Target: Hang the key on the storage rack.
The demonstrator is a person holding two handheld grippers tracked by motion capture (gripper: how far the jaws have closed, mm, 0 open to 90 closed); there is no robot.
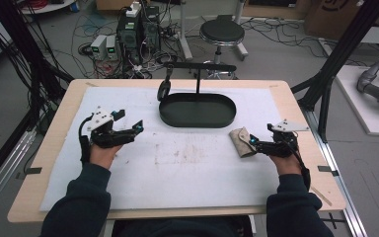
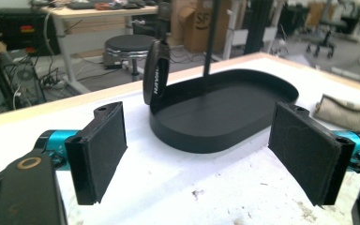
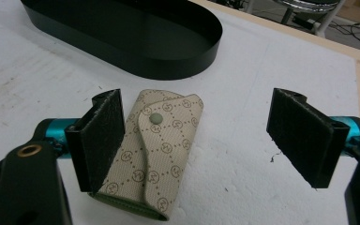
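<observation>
Presently, my right hand-held gripper (image 3: pixel 201 140) stands with its jaws spread wide over the right part of the surface (image 1: pixel 177 168), pinching nothing. The pouch (image 3: pixel 154 154), a beige folded item with a diamond pattern and a single snap button on its flap, lies flat on the white mat between those jaws. It sits hard against the left pad (image 3: pixel 101 140) as the right gripper view shows it, and well apart from the other pad; whether it actually touches the near pad I cannot tell. In the high view the pouch (image 1: pixel 242 141) lies just ahead of the right hand-held gripper (image 1: pixel 256 143), near the right end of the tray (image 1: pixel 197 121) but apart from it. The tray is black, oval, shallow, and placed toward the far middle of the surface. A thin black stand (image 1: pixel 198 81) rises from it, and a dark looped item (image 2: pixel 155 70) with white lettering hangs from the stand's bar over the tray's left end. My left hand-held gripper (image 1: pixel 128 129) is held over the left part of the surface, jaws likewise spread and holding nothing, pointed toward the tray. Both of my forearms wear dark sleeves.
</observation>
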